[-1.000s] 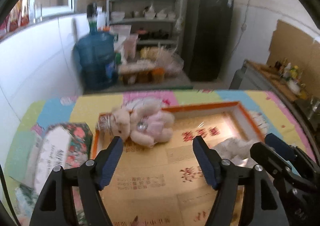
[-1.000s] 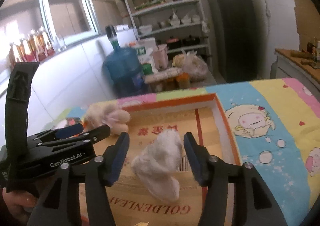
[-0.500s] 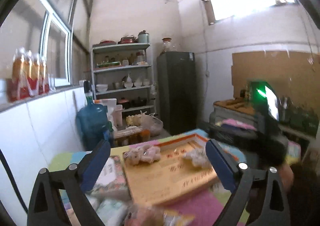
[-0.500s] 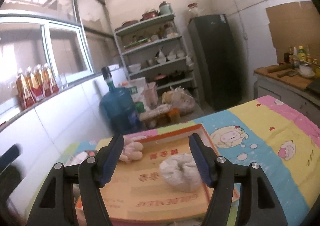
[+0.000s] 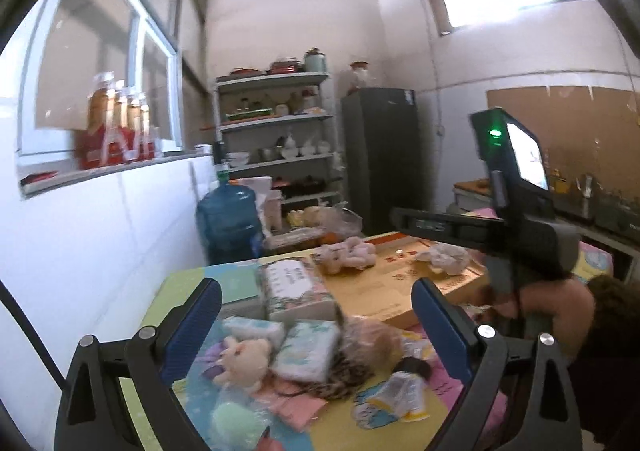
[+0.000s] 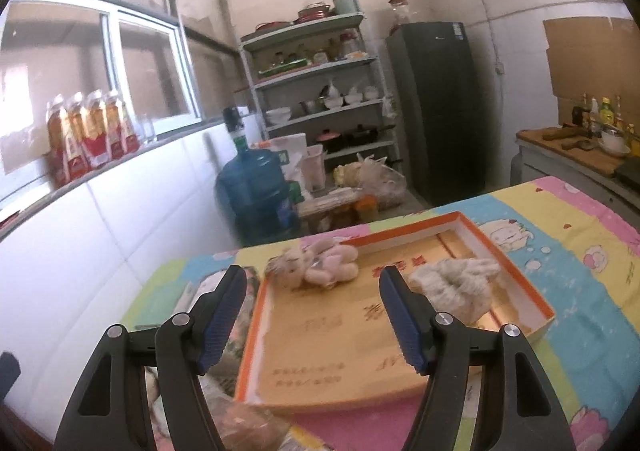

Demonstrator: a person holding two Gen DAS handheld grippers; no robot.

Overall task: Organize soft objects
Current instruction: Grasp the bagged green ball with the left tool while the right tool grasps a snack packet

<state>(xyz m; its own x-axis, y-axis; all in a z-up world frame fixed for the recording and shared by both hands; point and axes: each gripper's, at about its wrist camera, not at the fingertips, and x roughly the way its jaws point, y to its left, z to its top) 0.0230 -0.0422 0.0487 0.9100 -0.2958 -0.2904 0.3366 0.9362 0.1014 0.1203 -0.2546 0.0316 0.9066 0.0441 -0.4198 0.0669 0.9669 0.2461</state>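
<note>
- Plush and fuzzy things are the job: a pink plush bunny (image 6: 316, 265) lies at the far left corner of the orange-rimmed cardboard tray (image 6: 532, 293), and a white fluffy cloth (image 6: 456, 283) rests by the tray's right wall, the two well apart.
- Nearer the person, a loose heap waits on the cartoon-print tablecloth (image 6: 592, 275): a small cream plush toy (image 5: 244, 365), a pack of tissues (image 5: 310, 351) touching it, a brown furry item in clear wrap (image 5: 364, 355), and a pale green puff (image 5: 232, 423) at the near edge.
- Left gripper (image 5: 316, 327) hangs above that heap with its jaws spread wide, gripping nothing.
- Right gripper (image 6: 312, 315) floats over the tray's near half, jaws likewise wide apart and empty.
- My guess is the next pick comes from the heap. The cream toy looks easiest: come straight down, straddle its body, and close gently, since it will squash rather than slip.
- Tissue pack is pressed against it, so a sideways approach risks dragging both.
- A floral box (image 5: 292, 289) sits just left of the tray; carry the toy over it and set it in the bare middle of the tray.
</note>
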